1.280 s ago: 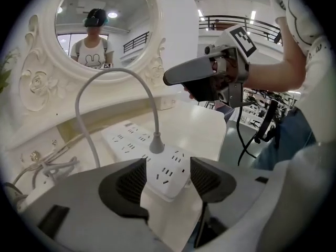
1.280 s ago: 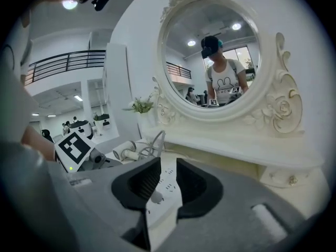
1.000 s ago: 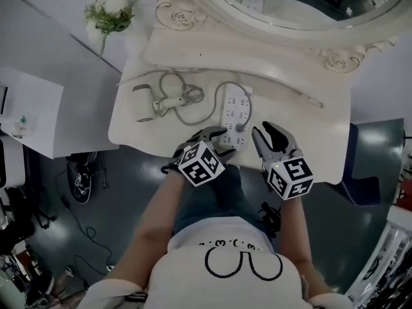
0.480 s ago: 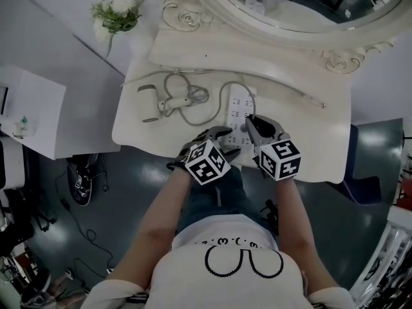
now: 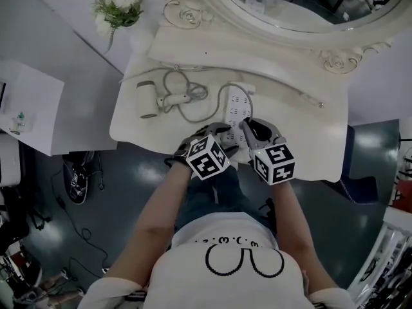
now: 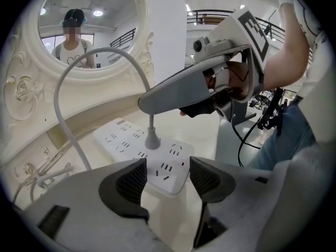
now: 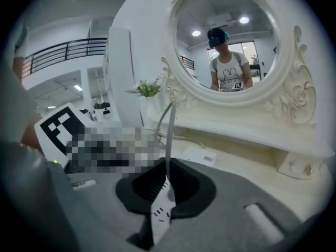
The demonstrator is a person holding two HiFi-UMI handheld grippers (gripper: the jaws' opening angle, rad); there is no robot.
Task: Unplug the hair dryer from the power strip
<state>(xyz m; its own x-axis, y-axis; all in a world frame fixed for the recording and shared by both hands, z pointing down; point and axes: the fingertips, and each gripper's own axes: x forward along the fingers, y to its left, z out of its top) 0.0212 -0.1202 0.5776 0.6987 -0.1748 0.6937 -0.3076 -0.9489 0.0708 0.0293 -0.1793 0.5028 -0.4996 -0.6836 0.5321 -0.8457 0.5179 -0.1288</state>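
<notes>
A white power strip (image 5: 237, 105) lies on the cream dressing table (image 5: 309, 134), with the grey hair dryer (image 5: 149, 102) to its left and the grey cord (image 5: 193, 111) looping between them. The grey plug (image 6: 152, 139) stands in the strip (image 6: 126, 140). My right gripper (image 5: 246, 126) is above the plug. Its jaws are closing, and its pads (image 7: 167, 190) pinch the plug's neck, where the cord (image 7: 169, 135) rises between them. My left gripper (image 5: 217, 136) is open, its pads (image 6: 169, 180) astride the strip's near end without visibly pressing it.
An oval mirror (image 5: 302, 5) in a carved frame backs the table. A white flower bunch (image 5: 119, 5) stands at the back left. A white cabinet (image 5: 26, 108) is left of the table, with shoes (image 5: 77, 179) on the dark floor. The table's front edge runs just below both grippers.
My right gripper has moved left and down from the strip's right side onto the plug, and its jaws have closed in. The left gripper has stayed at the strip's near end.
</notes>
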